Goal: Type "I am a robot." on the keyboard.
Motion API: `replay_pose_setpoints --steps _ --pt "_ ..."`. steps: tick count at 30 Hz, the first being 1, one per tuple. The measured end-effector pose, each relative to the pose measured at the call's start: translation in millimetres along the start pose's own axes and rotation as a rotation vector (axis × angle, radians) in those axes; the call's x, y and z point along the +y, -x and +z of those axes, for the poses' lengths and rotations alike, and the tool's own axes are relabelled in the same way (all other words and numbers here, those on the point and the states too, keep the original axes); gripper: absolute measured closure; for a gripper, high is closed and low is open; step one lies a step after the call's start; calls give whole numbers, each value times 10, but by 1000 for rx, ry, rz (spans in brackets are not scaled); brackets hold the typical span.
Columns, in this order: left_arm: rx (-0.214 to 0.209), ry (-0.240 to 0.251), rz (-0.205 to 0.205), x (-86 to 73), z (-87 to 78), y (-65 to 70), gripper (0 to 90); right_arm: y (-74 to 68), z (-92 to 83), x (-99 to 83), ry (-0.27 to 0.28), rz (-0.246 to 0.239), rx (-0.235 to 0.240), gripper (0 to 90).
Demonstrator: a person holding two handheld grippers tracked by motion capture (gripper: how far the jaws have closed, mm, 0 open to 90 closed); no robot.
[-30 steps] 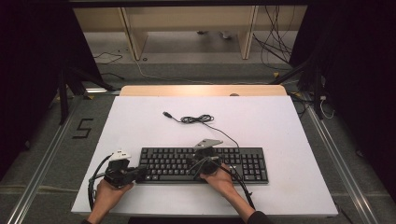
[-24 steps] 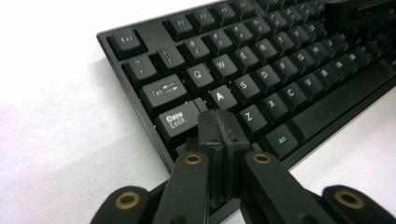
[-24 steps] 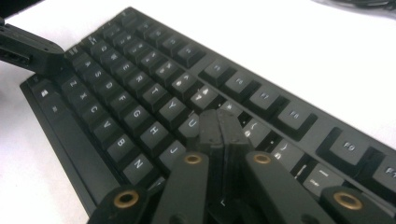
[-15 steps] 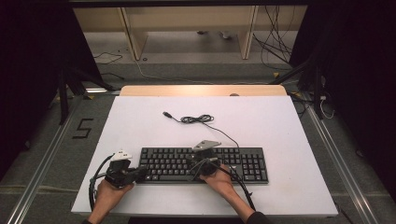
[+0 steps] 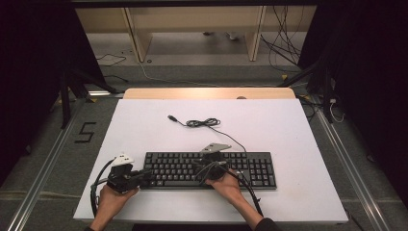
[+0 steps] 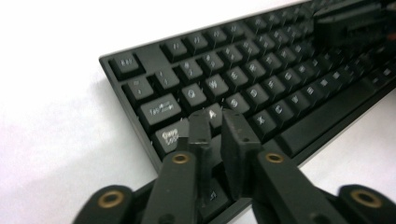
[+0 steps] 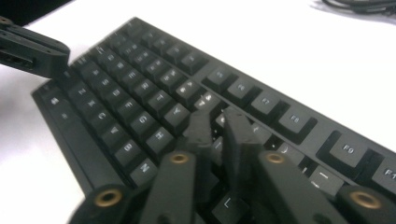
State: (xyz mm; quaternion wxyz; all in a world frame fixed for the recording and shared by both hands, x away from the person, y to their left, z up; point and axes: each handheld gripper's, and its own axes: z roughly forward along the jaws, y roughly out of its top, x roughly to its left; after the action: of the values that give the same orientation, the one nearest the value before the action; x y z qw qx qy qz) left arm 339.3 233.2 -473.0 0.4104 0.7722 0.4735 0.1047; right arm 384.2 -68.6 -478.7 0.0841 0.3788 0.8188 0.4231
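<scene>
A black keyboard (image 5: 255, 168) lies across the near half of the white table (image 5: 288, 130). My left gripper (image 5: 150, 173) hovers at its left end, tips over the A and Caps Lock keys (image 6: 216, 119). Over the middle keys is my right gripper (image 5: 206, 162), its tips above the upper letter rows (image 7: 217, 119). Both pairs of jaws have just been opening. Each now shows a narrow gap with nothing between the pads. The right gripper appears far off in the left gripper view (image 6: 350, 23), and the left gripper in the right gripper view (image 7: 28, 49).
The keyboard's black cable (image 5: 202, 123) lies coiled behind it, ending in a USB plug (image 5: 171, 117). A wooden strip (image 5: 207, 93) runs along the table's far edge. Floor cables and shelf legs lie beyond it.
</scene>
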Motion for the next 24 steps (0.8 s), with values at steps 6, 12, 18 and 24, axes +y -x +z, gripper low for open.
replay_pose_setpoints --steps 6,12,18,24 --pt "-36 59 -7 20 -41 16 702 2 -75 25 33 8 34 654" --pt "-43 85 -24 35 -44 25 523 -32 -139 35 45 1 62 477" --pt "-68 120 -28 45 -60 34 423 -70 -199 38 65 4 76 375" --pt "-81 157 -26 50 -72 51 366 -129 -229 26 56 -16 109 338"
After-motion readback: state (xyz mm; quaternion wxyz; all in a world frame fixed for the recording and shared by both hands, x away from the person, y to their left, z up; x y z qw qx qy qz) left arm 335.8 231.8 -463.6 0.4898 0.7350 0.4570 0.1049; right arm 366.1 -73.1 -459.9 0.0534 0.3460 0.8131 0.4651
